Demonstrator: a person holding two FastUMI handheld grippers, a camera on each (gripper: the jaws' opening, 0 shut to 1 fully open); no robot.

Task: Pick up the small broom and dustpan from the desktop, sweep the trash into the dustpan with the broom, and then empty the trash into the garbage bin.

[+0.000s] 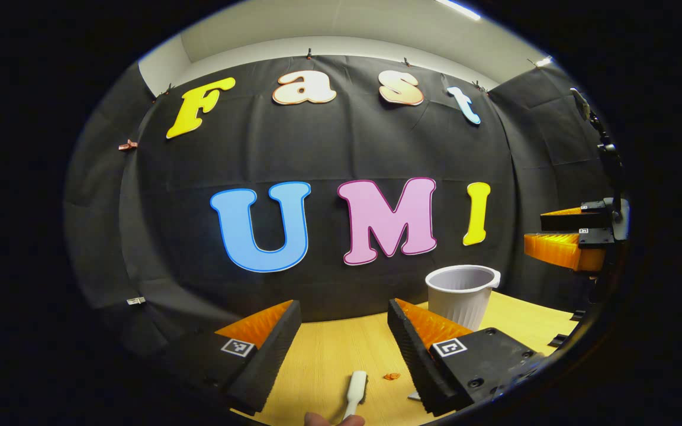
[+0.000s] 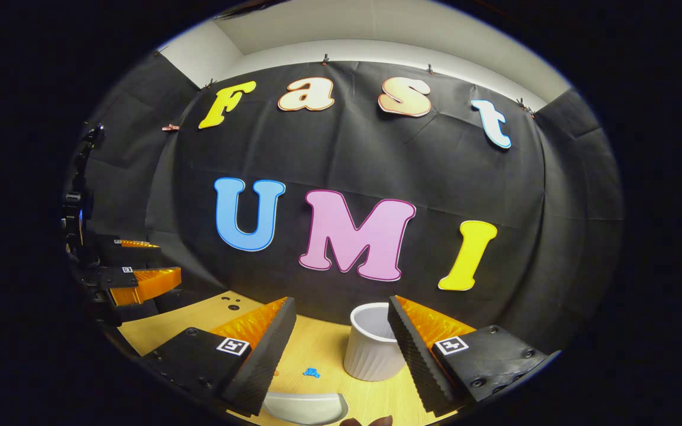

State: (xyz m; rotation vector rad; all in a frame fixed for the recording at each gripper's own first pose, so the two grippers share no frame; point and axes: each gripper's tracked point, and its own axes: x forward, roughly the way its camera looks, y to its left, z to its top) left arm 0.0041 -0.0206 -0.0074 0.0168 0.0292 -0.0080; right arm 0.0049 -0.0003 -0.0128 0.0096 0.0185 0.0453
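With both jaws being held wide and empty, the left gripper (image 1: 344, 337) is being lined over the broom handle (image 1: 356, 393) at lower centre, the right gripper (image 2: 341, 340) over the dustpan (image 2: 305, 408)

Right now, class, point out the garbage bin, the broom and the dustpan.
garbage bin (image 1: 461, 299): left gripper view, on its ribbed outer wall.
broom (image 1: 356, 390): left gripper view, on its white handle.
dustpan (image 2: 305, 407): right gripper view, on its white curved body.

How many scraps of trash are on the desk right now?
2: an orange scrap beside the broom handle in the left gripper view, and a blue scrap beside the white bin. More may be hidden.
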